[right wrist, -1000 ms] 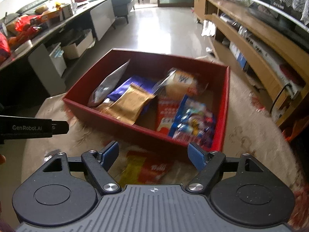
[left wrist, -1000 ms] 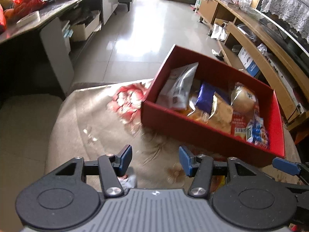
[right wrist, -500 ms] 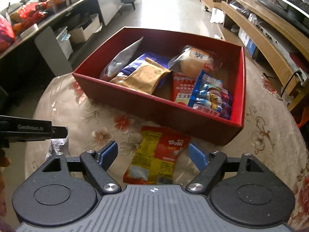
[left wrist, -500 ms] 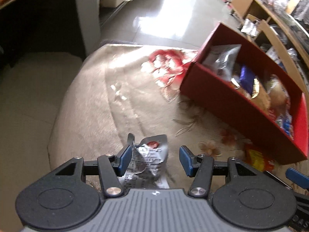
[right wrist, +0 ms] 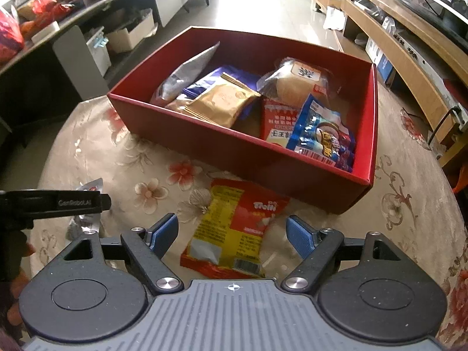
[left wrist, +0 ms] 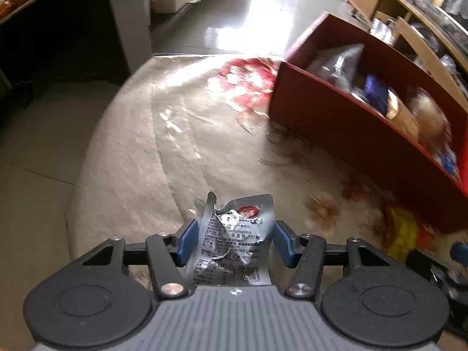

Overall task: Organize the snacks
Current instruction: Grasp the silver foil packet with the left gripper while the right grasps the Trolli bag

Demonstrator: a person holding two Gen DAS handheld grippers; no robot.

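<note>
A red box point(right wrist: 321, 193) on the round floral table holds several snack packets; it also shows in the left wrist view point(left wrist: 336, 122). A crumpled silver packet point(left wrist: 234, 234) lies on the table between the open fingers of my left gripper point(left wrist: 232, 244); the pads do not press it. A red-and-yellow Trolli packet point(right wrist: 234, 228) lies flat in front of the box, between the open fingers of my right gripper point(right wrist: 232, 234). The left gripper's body point(right wrist: 55, 203) shows at the left of the right wrist view, over the silver packet point(right wrist: 87, 188).
The table edge point(left wrist: 87, 158) drops to a tiled floor on the left. A dark counter point(right wrist: 44, 35) with bags stands at the far left. Wooden shelving point(right wrist: 409, 49) runs along the right.
My left gripper has swung left away from the box and come down around the silver packet. My right gripper has pulled back and lowered, bringing the Trolli packet between its fingers.
</note>
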